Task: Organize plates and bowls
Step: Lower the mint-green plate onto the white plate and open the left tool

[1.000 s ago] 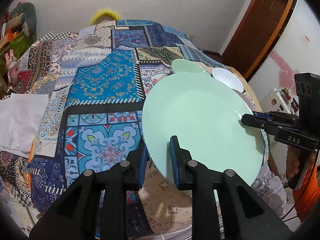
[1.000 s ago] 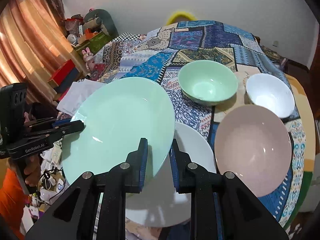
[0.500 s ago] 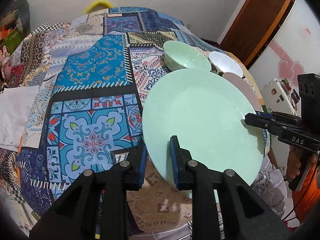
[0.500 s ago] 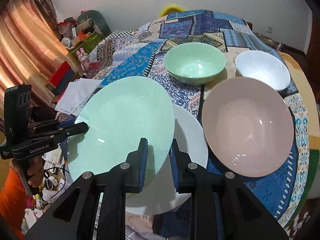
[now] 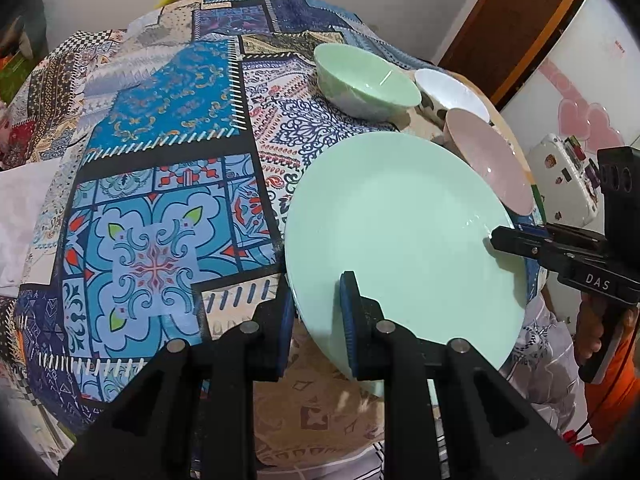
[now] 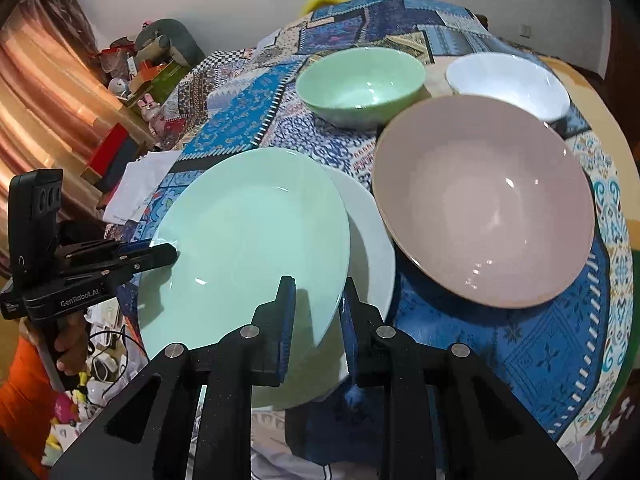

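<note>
Right wrist view: the right gripper point(image 6: 316, 320) is pinching the near rim of a green plate point(image 6: 248, 248), jaws nearly closed on it. The left gripper point(image 6: 160, 254) is clamping the opposite rim, so both are sharing the wide plate's weight & keeping it level. It's hanging partly over a white plate point(image 6: 370, 240), prob. the stack target. Pink bowl point(image 6: 484, 200), green bowl point(image 6: 360, 84), white bowl point(image 6: 508, 80) are sitting beyond on the tablecloth point(image 6: 520, 352).
</note>
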`<state>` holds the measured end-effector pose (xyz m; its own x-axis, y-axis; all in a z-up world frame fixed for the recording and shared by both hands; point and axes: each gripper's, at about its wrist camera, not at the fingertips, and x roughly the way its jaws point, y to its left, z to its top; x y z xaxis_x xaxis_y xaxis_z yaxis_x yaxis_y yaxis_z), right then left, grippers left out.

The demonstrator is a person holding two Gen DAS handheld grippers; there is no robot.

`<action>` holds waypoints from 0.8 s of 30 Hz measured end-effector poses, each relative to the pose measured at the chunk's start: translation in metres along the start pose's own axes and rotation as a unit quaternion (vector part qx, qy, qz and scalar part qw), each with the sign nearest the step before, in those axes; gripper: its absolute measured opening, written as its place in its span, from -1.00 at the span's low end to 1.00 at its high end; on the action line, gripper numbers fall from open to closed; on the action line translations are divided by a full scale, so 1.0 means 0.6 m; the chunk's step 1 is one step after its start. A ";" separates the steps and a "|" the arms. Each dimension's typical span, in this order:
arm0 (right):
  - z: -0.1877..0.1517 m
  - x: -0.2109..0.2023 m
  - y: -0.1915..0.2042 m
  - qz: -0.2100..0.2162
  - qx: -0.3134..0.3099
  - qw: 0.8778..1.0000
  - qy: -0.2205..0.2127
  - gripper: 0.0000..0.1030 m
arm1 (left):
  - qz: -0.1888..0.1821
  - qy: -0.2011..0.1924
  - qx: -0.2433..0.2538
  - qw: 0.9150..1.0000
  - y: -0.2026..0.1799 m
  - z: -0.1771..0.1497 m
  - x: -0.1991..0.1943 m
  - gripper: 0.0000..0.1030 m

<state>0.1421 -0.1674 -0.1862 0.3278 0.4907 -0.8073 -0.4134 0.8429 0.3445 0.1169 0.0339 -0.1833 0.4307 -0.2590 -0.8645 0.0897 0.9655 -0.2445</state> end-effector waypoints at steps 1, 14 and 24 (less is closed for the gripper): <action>-0.001 0.001 -0.002 0.001 0.003 1.000 0.001 -0.61 | 0.001 0.002 0.002 1.000 -0.002 0.000 0.003 -0.60; -0.010 0.014 -0.016 0.017 0.024 1.000 0.011 -0.61 | 0.038 0.006 0.032 0.999 -0.016 0.010 0.016 -0.58; -0.016 0.008 -0.021 0.015 0.023 1.000 0.006 -0.61 | 0.079 0.025 0.048 0.995 -0.029 0.016 0.041 -0.57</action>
<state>0.1409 -0.1775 -0.1988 0.3061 0.5132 -0.8018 -0.3831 0.8374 0.3898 0.1347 0.0109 -0.1958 0.4020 -0.1023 -0.9099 0.1115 0.9918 -0.0622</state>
